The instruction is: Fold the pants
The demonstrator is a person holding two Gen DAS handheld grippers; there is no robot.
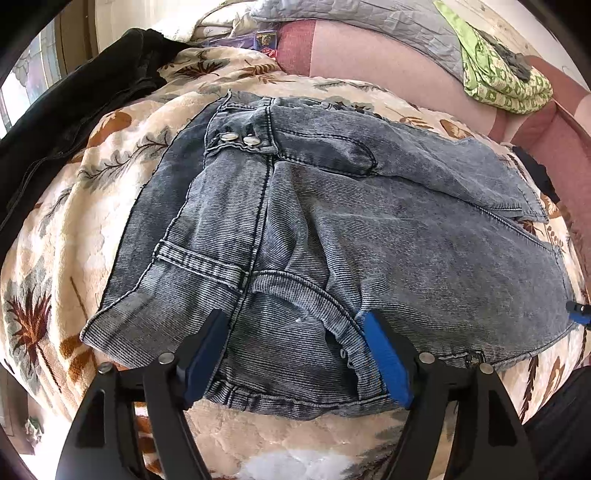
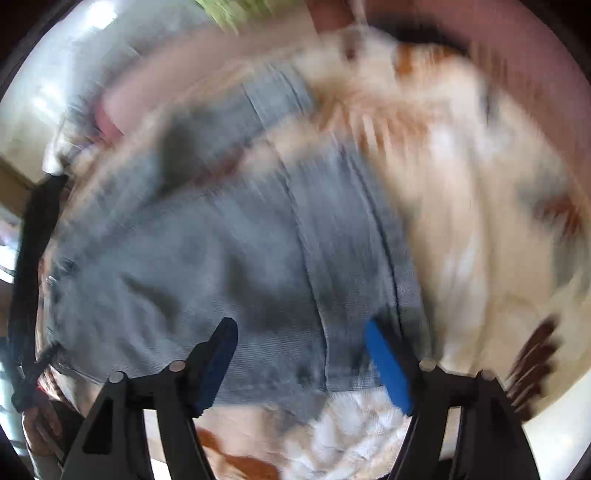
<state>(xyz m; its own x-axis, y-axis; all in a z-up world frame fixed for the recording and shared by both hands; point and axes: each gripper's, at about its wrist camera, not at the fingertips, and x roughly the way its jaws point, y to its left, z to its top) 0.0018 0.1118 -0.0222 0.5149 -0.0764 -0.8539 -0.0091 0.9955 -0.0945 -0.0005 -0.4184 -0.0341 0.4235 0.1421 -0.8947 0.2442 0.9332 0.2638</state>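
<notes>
Grey-blue jeans (image 1: 332,221) lie folded in a wide bundle on a cream leaf-print blanket (image 1: 110,166). Two metal snaps (image 1: 240,139) show at the far waistband. My left gripper (image 1: 293,321) stands open, and its blue pads straddle the near hem of the denim without pressing it. The tip of my right gripper (image 1: 578,312) peeks in at the right edge of the bundle. The right wrist view is motion-blurred. There the right gripper (image 2: 300,326) is open above the jeans (image 2: 221,258), close to their edge on the blanket (image 2: 480,221), with nothing gripped.
A black garment (image 1: 74,110) lies at the far left of the blanket. Behind it are a pink cushion (image 1: 369,55), a grey quilt (image 1: 369,18) and a green patterned cloth (image 1: 506,77). A hand (image 2: 40,417) shows at the lower left of the right wrist view.
</notes>
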